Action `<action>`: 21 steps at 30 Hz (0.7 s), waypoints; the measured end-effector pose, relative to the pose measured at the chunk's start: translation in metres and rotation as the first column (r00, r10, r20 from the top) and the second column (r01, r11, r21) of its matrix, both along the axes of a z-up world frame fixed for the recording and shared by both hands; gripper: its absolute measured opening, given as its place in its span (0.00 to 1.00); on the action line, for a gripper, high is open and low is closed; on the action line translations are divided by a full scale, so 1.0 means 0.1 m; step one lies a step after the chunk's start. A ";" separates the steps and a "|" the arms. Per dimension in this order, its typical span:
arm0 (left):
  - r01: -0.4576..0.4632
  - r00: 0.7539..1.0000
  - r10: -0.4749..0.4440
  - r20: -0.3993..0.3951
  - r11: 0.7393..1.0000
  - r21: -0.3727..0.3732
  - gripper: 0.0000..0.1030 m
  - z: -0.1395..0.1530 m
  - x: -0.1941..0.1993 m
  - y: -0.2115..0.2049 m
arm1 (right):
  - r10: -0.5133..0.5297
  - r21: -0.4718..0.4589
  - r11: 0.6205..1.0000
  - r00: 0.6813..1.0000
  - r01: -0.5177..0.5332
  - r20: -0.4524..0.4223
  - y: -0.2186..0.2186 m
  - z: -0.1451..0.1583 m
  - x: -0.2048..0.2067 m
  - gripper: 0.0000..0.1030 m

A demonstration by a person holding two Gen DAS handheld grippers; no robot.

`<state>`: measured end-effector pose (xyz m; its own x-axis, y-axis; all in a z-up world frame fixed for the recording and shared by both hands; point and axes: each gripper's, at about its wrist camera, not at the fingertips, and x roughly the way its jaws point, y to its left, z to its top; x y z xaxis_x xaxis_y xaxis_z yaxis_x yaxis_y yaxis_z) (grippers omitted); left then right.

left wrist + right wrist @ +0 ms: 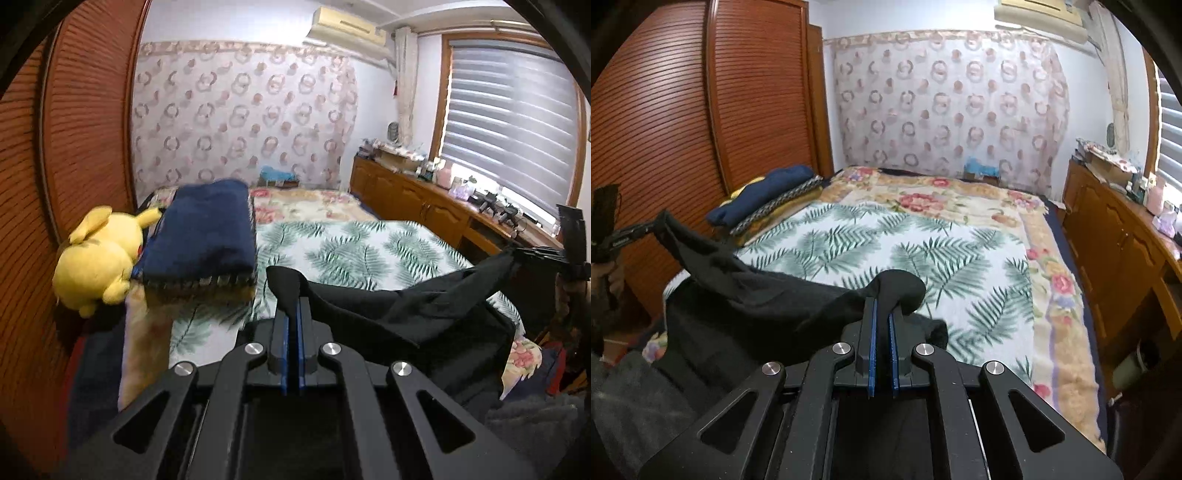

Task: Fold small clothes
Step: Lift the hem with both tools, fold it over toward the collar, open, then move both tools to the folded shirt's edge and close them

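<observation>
A: Both grippers are pinching one black garment (388,306) above the bed (923,251), an edge each.

B: Fingers?

A: Left gripper (294,306) is clamping a corner, jaws together on cloth; right gripper (881,314) likewise. They're stretching it btwn them, prob. to spread it flat before folding.

B: Count?

A: I'm counting one garment, two grippers, one folded navy blanket (207,232), one yellow plush (99,254).

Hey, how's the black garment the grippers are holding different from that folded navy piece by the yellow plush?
The black garment hangs unfolded, stretched between the left gripper and right gripper; the navy piece lies neatly folded on the bed. The black garment is held at the near end; the navy piece rests untouched beside the yellow plush. Both are dark, plain cloth.
</observation>
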<state>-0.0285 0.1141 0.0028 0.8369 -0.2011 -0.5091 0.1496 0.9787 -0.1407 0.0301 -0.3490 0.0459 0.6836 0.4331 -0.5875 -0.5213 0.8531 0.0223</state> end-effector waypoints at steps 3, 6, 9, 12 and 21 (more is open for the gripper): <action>-0.003 0.999 0.004 -0.051 1.000 0.009 0.06 -0.16 -0.02 0.00 | 0.020 -0.009 1.000 0.997 -0.020 -0.074 -0.03 -0.18 -0.09 0.03; 0.000 0.996 0.000 -0.093 1.000 0.008 0.10 -0.32 0.00 0.03 | 0.002 -0.075 0.997 0.990 -0.013 -0.140 -0.01 -0.50 -0.09 0.03; -0.004 0.994 0.005 -0.112 1.000 0.010 0.37 -0.37 -0.02 0.08 | -0.026 -0.086 0.996 0.979 0.009 -0.201 -0.03 -0.72 -0.06 0.03; -0.027 0.994 0.030 -0.104 0.999 0.027 0.48 -0.34 -0.03 0.15 | -0.030 -0.103 0.995 0.976 0.008 -0.216 -0.04 -0.77 -0.07 0.07; -0.033 0.990 0.037 -0.134 0.999 0.031 0.51 -0.43 0.32 0.24 | -0.043 -0.127 0.992 0.990 0.026 -0.135 -0.06 -0.46 0.13 0.44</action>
